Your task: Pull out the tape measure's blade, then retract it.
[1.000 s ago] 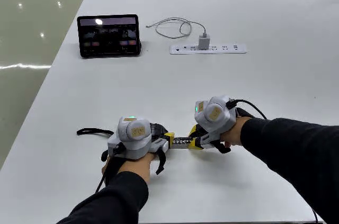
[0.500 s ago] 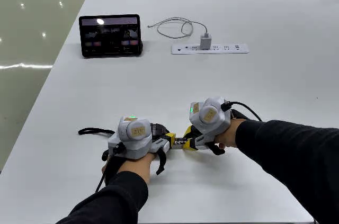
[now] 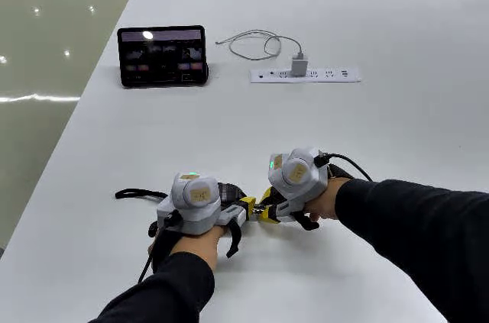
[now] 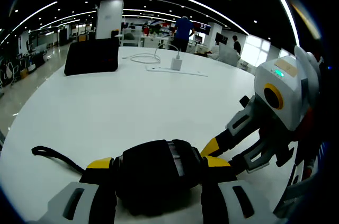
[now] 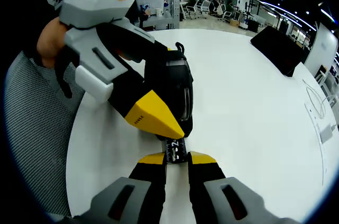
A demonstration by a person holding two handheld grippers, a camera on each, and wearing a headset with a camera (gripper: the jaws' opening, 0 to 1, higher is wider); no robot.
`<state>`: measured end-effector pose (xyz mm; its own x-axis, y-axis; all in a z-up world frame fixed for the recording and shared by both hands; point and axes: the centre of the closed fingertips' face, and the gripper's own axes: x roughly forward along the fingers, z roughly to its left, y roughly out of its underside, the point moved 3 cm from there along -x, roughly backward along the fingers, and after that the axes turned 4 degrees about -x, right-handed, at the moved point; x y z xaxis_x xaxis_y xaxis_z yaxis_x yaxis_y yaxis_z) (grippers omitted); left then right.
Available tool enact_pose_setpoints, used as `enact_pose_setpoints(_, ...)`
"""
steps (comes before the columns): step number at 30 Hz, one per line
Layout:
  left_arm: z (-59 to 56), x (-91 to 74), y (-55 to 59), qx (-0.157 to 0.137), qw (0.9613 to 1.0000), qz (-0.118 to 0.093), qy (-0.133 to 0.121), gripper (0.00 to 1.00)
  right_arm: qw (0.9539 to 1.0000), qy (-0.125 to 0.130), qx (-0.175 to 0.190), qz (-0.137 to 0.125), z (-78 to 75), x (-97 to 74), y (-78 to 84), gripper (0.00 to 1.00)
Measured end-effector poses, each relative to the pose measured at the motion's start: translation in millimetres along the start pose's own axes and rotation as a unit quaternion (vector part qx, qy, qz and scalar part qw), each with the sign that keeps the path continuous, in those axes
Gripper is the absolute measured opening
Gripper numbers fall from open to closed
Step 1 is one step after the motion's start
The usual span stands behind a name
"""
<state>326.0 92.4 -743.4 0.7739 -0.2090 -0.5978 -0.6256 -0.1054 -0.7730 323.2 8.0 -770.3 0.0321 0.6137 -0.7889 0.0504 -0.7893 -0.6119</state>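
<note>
A black tape measure [image 3: 228,192] rests on the white table, and my left gripper [image 3: 243,209] is shut across its case [image 4: 159,173]. In the left gripper view the yellow fingertips [image 4: 100,163] press both sides of the case. My right gripper [image 3: 265,213] is shut on the end of the blade [image 5: 175,151], close up against the case [image 5: 172,94]. Just a short bit of yellow-and-black blade shows between the case mouth and my right gripper [image 5: 176,158]. The left gripper's yellow fingertip [image 5: 153,115] nearly touches the right one.
The tape's black wrist strap [image 3: 137,194] trails left on the table. A dark tablet [image 3: 162,56] stands at the far left, beside a white power strip [image 3: 304,75] with a charger and looped cable [image 3: 248,40]. The table's left edge [image 3: 84,101] drops to a glossy floor.
My right gripper has moved left toward the case, and the exposed blade has shrunk from a clear span to a stub. The left gripper has stayed put on the case.
</note>
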Motion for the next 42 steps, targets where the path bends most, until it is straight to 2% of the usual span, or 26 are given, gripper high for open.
enact_pose_setpoints(15, 0.1, 0.5, -0.4, 0.0, 1.0, 0.0, 0.003, 0.61, 0.9998, -0.009, -0.003, -0.015, -2.7, 8.9, -7.5, 0.11)
enact_pose_setpoints(20, -0.4, 0.1, -0.3, 0.002, 1.0, -0.001, 0.003, 0.61, 0.9997, -0.007, -0.022, -0.011, -2.2, 11.2, -10.3, 0.11)
enact_pose_setpoints(42, -0.5, 0.2, 0.1, 0.002, 1.0, -0.004, 0.003, 0.61, 0.9999, -0.005, -0.009, -0.012, -3.5, 11.5, -10.7, 0.12)
